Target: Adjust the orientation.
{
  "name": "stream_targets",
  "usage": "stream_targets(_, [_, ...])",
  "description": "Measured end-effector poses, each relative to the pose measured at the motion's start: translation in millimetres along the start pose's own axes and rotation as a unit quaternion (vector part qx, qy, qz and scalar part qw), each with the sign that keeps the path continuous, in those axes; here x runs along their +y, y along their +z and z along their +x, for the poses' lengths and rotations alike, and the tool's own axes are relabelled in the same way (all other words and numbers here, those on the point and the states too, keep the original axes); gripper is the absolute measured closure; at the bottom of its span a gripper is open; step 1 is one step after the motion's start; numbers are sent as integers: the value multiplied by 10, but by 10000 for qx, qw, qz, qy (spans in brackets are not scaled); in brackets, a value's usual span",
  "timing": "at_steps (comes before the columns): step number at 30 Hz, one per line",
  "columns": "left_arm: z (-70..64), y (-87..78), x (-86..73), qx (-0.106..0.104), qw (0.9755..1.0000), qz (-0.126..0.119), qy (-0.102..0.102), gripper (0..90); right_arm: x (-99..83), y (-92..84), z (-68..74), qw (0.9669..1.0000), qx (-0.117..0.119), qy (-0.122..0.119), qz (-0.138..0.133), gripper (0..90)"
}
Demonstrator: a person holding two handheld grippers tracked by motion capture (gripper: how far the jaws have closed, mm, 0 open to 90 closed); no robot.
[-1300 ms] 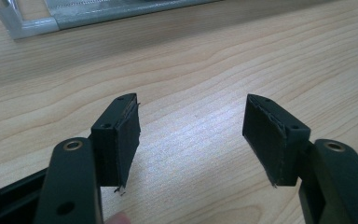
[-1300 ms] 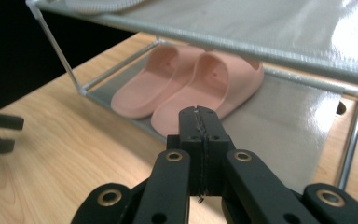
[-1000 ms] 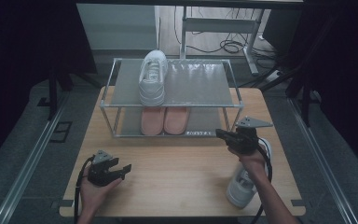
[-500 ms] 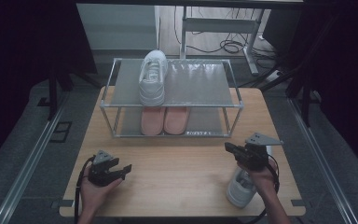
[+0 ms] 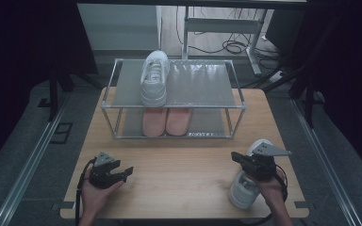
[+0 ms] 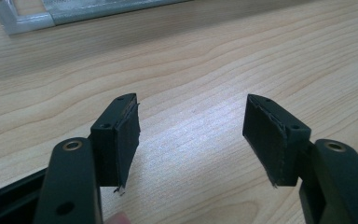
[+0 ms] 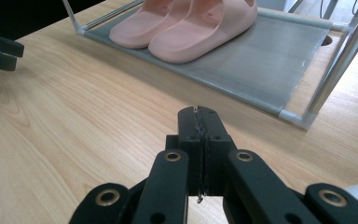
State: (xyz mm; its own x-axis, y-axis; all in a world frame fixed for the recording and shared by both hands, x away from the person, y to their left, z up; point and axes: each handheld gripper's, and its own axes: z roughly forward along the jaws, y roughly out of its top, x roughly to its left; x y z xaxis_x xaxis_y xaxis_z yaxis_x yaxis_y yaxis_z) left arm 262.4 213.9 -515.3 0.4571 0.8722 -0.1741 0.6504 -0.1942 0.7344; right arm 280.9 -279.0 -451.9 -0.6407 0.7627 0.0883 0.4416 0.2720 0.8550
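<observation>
Shoes first, by count: two white sneakers and two pink slides. One sneaker lies on the top shelf of the rack, toward its left end. The other sneaker lies on the table near the front right corner, right under my right gripper. The slides sit side by side, touching, on the lower shelf, directly beneath the shelved sneaker.

Two grippers, one in each of my hands. My right gripper's jaws are pressed flat together with nothing between them; it hangs just above the near sneaker, pointing left across the table. My left gripper rests low at the front left of the table, jaws spread wide, only bare wood between them.

From above I see the whole rack, both sneakers and both hands. My right gripper view brings the slides close and shows the grey mesh of the lower shelf, with a sliver of white at the bottom right corner. My left gripper view shows the wood grain and one corner of the rack's frame at the top.
</observation>
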Motion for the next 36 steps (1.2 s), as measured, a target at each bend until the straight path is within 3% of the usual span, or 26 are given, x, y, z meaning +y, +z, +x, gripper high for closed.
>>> stream_targets(15, [7, -6, 0, 2, 10000, -26, -1, 366, -106, -65, 48, 9999, -23, -8, 125, 891])
stream_targets(25, [5, 24, 4, -27, 10000, 18, 18, 365, -194, -142, 322, 9991, 84, -279, 302, 891])
stream_targets(36, [2, 39, 10, -42, 10000, 44, 31, 365, -256, -233, 351, 9993, -79, -216, 291, 892])
